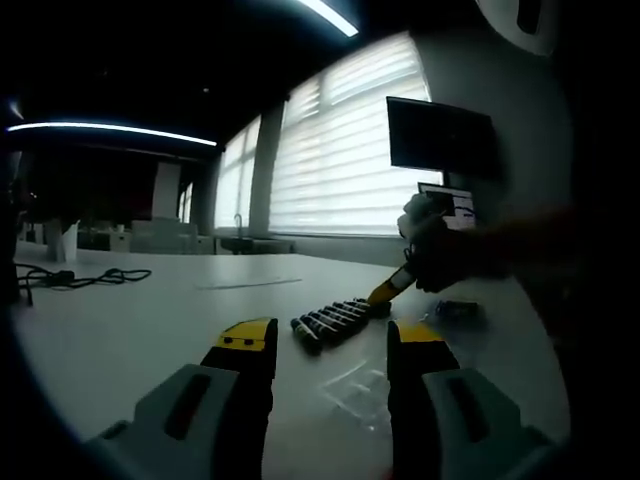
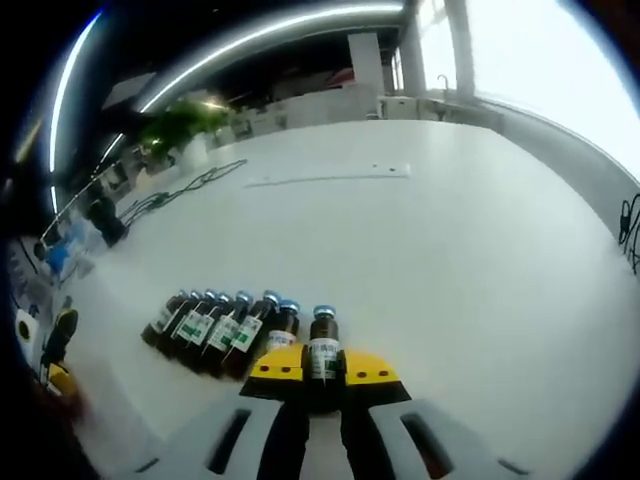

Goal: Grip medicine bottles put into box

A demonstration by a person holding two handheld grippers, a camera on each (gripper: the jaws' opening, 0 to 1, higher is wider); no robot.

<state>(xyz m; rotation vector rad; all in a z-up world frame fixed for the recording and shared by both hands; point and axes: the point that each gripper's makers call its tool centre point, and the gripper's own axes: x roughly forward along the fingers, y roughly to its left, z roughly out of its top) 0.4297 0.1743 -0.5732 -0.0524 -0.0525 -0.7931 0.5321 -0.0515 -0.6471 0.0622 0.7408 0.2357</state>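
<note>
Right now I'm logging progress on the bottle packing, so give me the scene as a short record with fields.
right tool: shut on one medicine bottle
left tool: open, holding nothing, above the white table
row of bottles: lying side by side on the table, blue caps
clear plastic tray: on the table between the left tool's jaws in its view
cables: far side of table

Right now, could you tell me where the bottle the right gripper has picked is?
In the right gripper view the bottle sits between the right gripper's jaws, just right of the row of bottles lying on the white table.
</note>
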